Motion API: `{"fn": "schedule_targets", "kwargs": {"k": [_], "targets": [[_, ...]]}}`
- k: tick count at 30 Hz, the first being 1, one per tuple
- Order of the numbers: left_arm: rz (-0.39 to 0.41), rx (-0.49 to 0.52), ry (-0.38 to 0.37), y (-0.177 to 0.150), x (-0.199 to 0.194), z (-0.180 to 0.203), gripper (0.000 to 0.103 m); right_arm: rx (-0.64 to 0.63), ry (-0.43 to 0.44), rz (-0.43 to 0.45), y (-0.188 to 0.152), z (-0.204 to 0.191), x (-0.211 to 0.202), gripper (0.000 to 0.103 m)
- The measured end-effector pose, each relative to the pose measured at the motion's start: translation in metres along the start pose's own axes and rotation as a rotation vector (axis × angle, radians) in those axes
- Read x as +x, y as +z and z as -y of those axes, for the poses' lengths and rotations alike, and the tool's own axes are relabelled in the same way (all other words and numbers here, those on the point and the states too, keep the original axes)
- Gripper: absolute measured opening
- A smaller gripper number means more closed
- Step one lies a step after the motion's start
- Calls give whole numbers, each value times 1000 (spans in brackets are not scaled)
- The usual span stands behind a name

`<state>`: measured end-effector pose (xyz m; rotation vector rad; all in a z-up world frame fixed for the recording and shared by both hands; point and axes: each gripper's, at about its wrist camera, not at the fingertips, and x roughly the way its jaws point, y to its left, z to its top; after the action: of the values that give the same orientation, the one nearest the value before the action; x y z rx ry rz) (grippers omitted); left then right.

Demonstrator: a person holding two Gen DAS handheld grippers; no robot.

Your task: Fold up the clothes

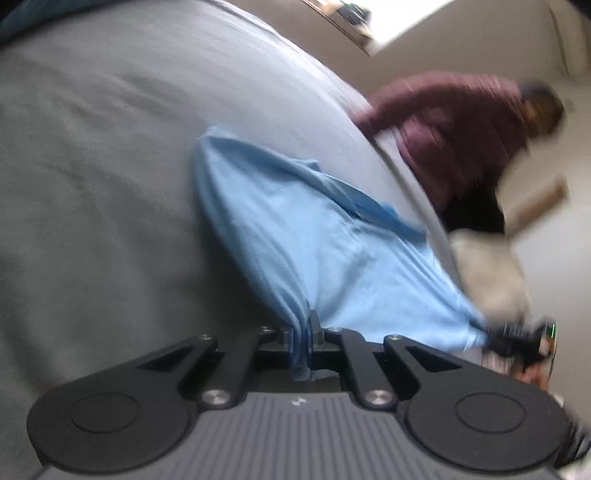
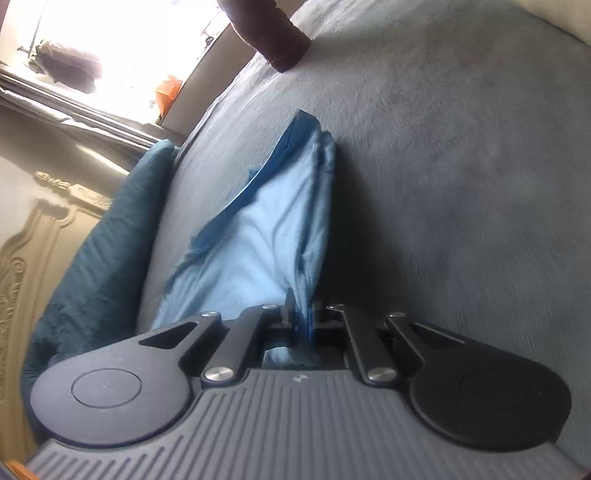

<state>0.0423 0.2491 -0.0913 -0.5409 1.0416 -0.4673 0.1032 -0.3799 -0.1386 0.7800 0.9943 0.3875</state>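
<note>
Left wrist view, nearest first: the left gripper [image 1: 308,332] is clenched on a bunched edge of the light blue garment [image 1: 314,236], and cloth pokes out behind the closed jaws. From that pinch the garment fans out across the grey bed sheet [image 1: 110,166] toward the bed's right-hand edge. There its other corner is drawn to a point at the right gripper [image 1: 517,338], which only this view shows from outside, blurred; its grasp cannot be judged from here. Beyond the bed edge a person in a maroon top [image 1: 458,125] leans over the mattress, also seen in this view alone.

Right wrist view, nearest first: the right gripper [image 2: 301,314] is clamped on a gathered fold of the same garment [image 2: 258,229], fabric wedged between the pads. The cloth rises from the sheet [image 2: 461,184] to the jaws. To the left, a dark teal pillow [image 2: 96,266] lies along the bed's edge, and farther off a carved cabinet [image 2: 33,229] and a bright window [image 2: 122,48]. A maroon sleeve [image 2: 275,33] rests at the far edge.
</note>
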Motion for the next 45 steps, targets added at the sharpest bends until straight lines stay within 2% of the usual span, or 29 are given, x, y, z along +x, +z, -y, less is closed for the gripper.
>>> {"fn": "schedule_targets", "kwargs": {"k": [3, 5, 7, 9, 10, 11, 12, 13, 14, 16, 18, 20, 22, 23, 24, 25, 26, 28, 31, 34, 38, 41, 43, 45], "targets": [[-102, 38, -5, -36, -17, 3, 6, 54, -8, -49, -33, 11, -40, 2], [-162, 45, 21, -60, -10, -4, 8, 83, -29, -77, -61, 24, -57, 2], [-199, 50, 63, -74, 4, -15, 13, 123, -43, -87, -82, 44, -60, 3], [-207, 6, 60, -78, 13, -25, 19, 144, -84, -93, -98, 62, -58, 7], [-194, -13, 46, -78, 11, -28, 22, 135, -121, -94, -100, 65, -56, 7], [-182, -17, 36, -78, 6, -28, 34, 126, -113, -97, -100, 65, -59, 8], [-171, -1, 30, -78, -1, -25, 42, 118, -106, -101, -100, 64, -62, 8], [-161, 16, 24, -79, -7, -23, 51, 81, -109, -96, -99, 58, -68, 11], [-152, 35, 19, -80, -13, -20, 51, 45, -112, -91, -98, 52, -74, 20], [-161, 104, 42, -86, -18, -12, 51, -35, -123, -81, -99, 41, -84, 31], [-171, 187, 77, -92, -19, -4, 46, -78, -133, -86, -101, 37, -87, 31], [-183, 276, 113, -98, -15, 3, 35, -111, -157, -103, -104, 37, -81, 30], [-196, 358, 143, -106, -11, 7, 30, -170, -188, -128, -106, 31, -68, 25], [-192, 386, 154, -109, -12, 8, 24, -194, -203, -131, -105, 29, -65, 16], [-187, 413, 165, -111, -12, 8, 19, -212, -220, -132, -105, 28, -63, 11], [-183, 427, 165, -112, -14, 8, 9, -229, -240, -132, -108, 26, -64, 7], [-178, 440, 168, -112, -15, 9, 7, -241, -250, -133, -109, 26, -67, 4], [-150, 488, 184, -111, -23, 16, 6, -271, -272, -119, -109, 23, -75, 2], [-105, 578, 198, -105, -37, 31, 5, -291, -259, -76, -102, 20, -87, 1], [-127, 694, 233, -102, -48, 43, 5, -323, -239, -60, -99, 13, -93, 1], [-207, 833, 284, -113, -44, 48, 5, -353, -230, -67, -99, 10, -96, 1], [-266, 794, 318, -117, -24, 30, 4, -335, -274, -91, -101, 23, -85, 1], [-336, 735, 348, -117, -13, 14, 7, -297, -313, -120, -103, 38, -72, 2], [-316, 675, 352, -110, -23, 8, 9, -275, -338, -127, -102, 44, -72, 0]]}}
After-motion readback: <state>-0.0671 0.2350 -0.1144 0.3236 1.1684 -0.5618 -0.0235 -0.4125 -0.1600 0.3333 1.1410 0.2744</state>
